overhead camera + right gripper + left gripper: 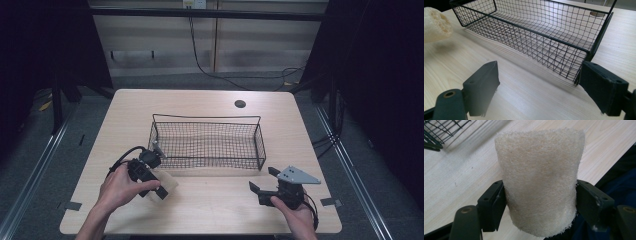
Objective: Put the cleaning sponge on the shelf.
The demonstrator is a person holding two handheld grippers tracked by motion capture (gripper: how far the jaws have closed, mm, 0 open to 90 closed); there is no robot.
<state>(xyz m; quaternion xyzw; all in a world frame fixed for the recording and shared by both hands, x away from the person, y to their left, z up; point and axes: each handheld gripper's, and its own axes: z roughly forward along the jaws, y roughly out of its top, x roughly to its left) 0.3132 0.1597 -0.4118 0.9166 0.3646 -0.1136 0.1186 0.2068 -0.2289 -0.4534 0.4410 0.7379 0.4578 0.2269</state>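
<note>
A cream, fibrous loofah sponge sits clamped between the two black jaws of my left gripper, held just above the table at front left; the sponge pokes out past the jaws. In the right gripper view the same sponge shows its holed end at far left. A black wire basket stands empty at the table's middle, its near rim close ahead of my right gripper. That right gripper rests open at front right, nothing between its jaws.
The light wooden table has a round cable hole at the back right. Black cables run along the floor behind. Metal rails flank the table on both sides.
</note>
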